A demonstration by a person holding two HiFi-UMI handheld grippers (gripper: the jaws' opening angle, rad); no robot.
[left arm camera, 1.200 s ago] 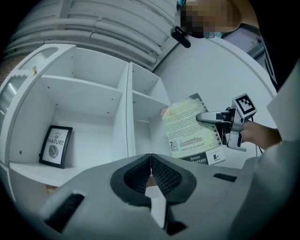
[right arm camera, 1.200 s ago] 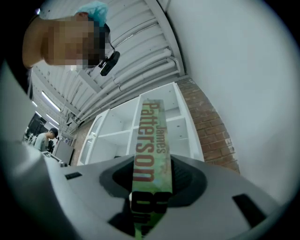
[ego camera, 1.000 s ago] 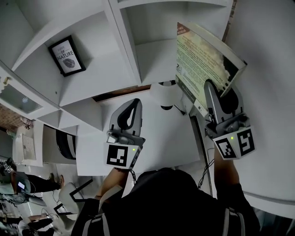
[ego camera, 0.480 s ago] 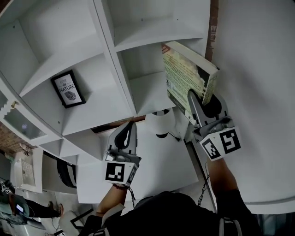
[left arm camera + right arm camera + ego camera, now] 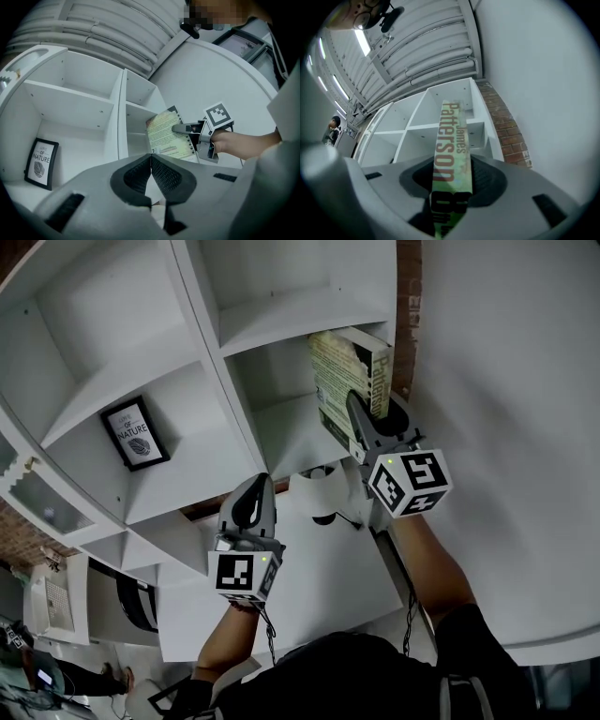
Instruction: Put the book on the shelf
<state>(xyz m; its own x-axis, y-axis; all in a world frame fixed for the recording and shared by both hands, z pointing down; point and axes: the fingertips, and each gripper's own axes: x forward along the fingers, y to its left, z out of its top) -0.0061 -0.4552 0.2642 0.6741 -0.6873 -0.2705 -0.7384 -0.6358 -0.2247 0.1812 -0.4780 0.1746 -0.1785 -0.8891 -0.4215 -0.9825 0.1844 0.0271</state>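
Observation:
A paperback book (image 5: 343,381) with a green cover stands upright at the mouth of the right-hand compartment of the white shelf (image 5: 281,432). My right gripper (image 5: 367,424) is shut on its lower spine end. In the right gripper view the lettered spine (image 5: 452,150) runs up between the jaws of my right gripper (image 5: 451,187) toward the shelf (image 5: 417,129). My left gripper (image 5: 251,505) hangs lower left, shut and empty. From the left gripper (image 5: 151,172) I see the book (image 5: 166,136) beside the shelf divider (image 5: 120,117). I cannot tell whether the book rests on the board.
A framed picture (image 5: 133,434) leans in the compartment to the left, also visible as the frame (image 5: 41,163). A brick strip (image 5: 407,296) and a plain white wall (image 5: 506,409) border the shelf on the right. A white rounded object (image 5: 321,493) sits below the shelf.
My right gripper has carried the book up and left, from out in front of the shelf into the compartment's mouth, and turned it upright. The left gripper has barely shifted.

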